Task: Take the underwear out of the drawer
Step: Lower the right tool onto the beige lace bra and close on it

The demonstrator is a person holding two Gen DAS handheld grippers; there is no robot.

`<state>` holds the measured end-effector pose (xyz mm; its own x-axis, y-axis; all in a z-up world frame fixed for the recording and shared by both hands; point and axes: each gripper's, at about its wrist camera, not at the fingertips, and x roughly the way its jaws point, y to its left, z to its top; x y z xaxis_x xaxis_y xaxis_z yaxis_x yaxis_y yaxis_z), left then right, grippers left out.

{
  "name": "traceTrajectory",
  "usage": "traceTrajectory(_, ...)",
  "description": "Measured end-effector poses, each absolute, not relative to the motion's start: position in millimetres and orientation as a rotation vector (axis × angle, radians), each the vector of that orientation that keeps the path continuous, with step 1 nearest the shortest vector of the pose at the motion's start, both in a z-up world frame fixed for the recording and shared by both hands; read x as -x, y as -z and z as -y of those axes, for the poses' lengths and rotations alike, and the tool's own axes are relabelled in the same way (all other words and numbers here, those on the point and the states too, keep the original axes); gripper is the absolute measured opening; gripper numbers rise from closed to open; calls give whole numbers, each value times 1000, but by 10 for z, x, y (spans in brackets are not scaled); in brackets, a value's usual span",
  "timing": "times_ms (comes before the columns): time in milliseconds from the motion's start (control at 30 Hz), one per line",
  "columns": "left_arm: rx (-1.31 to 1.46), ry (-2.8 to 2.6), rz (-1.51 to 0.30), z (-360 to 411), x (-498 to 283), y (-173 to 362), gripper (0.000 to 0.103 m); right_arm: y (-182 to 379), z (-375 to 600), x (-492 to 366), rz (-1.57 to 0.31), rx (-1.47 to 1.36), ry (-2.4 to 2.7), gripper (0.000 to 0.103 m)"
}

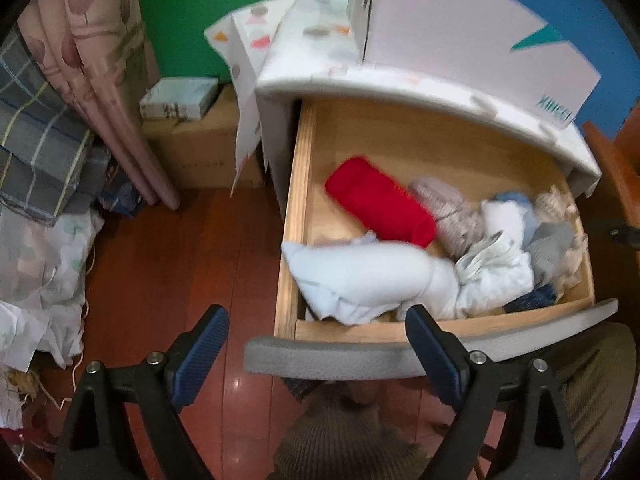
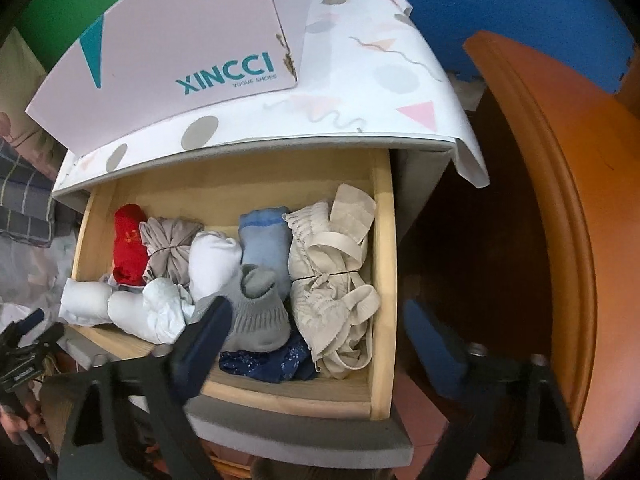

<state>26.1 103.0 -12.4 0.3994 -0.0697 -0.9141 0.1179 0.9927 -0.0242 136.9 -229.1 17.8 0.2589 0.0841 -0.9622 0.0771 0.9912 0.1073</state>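
Under gray sock (image 2: 256,312), half-hidden navy underwear (image 2: 268,362).

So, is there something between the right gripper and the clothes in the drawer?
Nothing visible blocks it. The drawer is pulled open with no cover, and the right gripper hangs open above the front edge, over the grey sock and the beige bra.

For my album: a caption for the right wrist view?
Open right tool above an open drawer of rolled clothes.
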Motion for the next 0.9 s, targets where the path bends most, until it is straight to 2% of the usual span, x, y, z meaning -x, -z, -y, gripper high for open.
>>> traceTrajectory(133,-56,186,-1090,-1014,-252,-87,92,-121,2315,-1427,-1344,-146,4,75)
traceTrajectory(200,-80,222,-1069,-988,-271,-169,92,-95,2338,-1449,-1357,-169,-3,70)
traceTrajectory(333,-85,305,-1064,-931,-326,-261,92,-49,2343,-1525,-1385,-155,6,69)
traceTrajectory(467,-95,347,-1071,-867,-393,-262,92,31,2347,-1610,-1426,-176,-4,54)
traceTrajectory(900,-140,402,-1111,-743,-551,-115,92,337,2163,-1815,-1492,-112,6,54)
